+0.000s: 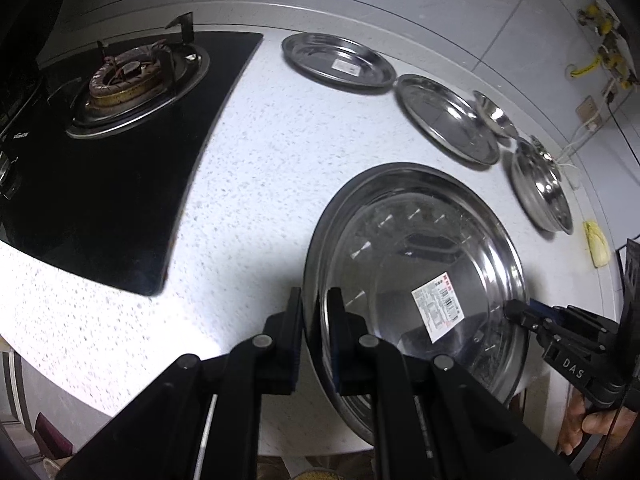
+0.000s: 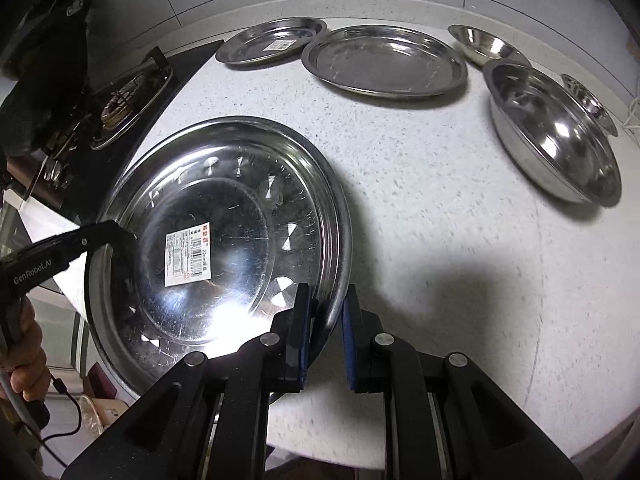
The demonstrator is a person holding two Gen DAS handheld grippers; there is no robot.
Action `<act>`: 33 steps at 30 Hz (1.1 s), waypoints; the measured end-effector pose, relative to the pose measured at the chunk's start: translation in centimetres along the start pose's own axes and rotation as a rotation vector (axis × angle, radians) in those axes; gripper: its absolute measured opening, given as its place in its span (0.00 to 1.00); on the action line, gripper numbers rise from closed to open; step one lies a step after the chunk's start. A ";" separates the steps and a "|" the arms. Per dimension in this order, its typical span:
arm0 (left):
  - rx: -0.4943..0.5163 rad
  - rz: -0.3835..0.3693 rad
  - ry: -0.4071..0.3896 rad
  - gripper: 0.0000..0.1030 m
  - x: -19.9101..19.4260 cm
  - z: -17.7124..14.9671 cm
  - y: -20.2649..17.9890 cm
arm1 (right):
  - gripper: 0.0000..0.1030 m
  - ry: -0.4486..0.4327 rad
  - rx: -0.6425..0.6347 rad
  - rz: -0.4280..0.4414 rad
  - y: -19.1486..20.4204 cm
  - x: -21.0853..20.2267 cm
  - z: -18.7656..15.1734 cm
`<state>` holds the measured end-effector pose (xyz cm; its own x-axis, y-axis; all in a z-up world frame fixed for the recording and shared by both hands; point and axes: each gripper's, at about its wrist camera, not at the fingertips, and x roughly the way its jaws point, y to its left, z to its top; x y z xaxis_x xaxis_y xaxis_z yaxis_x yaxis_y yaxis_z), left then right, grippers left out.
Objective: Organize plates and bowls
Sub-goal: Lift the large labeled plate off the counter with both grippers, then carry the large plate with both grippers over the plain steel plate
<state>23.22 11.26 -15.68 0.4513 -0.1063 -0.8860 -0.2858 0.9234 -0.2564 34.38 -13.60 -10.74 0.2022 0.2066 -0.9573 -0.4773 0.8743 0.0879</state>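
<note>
A large steel plate with a barcode sticker is held above the white speckled counter near its front edge. My left gripper is shut on its left rim. My right gripper straddles the opposite rim with its jaws a little apart, one pad on the inner side. At the back lie a stickered steel plate, a plain plate, a small bowl and a deep bowl.
A black glass hob with a gas burner fills the counter's left side. A tiled wall runs behind. A yellow sponge lies at the far right beside the deep bowl. Another small bowl sits behind the deep bowl.
</note>
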 end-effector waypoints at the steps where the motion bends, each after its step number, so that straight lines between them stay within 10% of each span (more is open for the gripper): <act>1: 0.004 -0.006 0.007 0.10 0.1 -0.3 -0.2 | 0.13 -0.001 0.001 0.000 -0.2 -0.2 -0.4; 17: 0.022 0.001 -0.036 0.13 2.0 -1.3 -1.3 | 0.17 -0.001 0.052 -0.018 -1.6 0.1 -1.8; 20: 0.024 0.003 -0.060 0.34 1.1 -0.7 -1.1 | 0.42 -0.025 0.066 -0.018 -2.3 -0.6 -1.8; 24: 0.039 0.021 -0.085 0.46 -0.3 1.2 -1.0 | 0.45 -0.067 0.059 -0.025 -3.2 -2.0 -1.1; 33: -0.004 -0.153 0.019 0.57 2.6 13.3 -5.4 | 0.73 -0.244 0.057 0.025 -7.5 -6.1 12.0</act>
<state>37.17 10.86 -11.46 0.4736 -0.2532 -0.8436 -0.2182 0.8942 -0.3908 46.99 -16.14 -2.30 0.3946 0.3222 -0.8605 -0.4375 0.8894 0.1324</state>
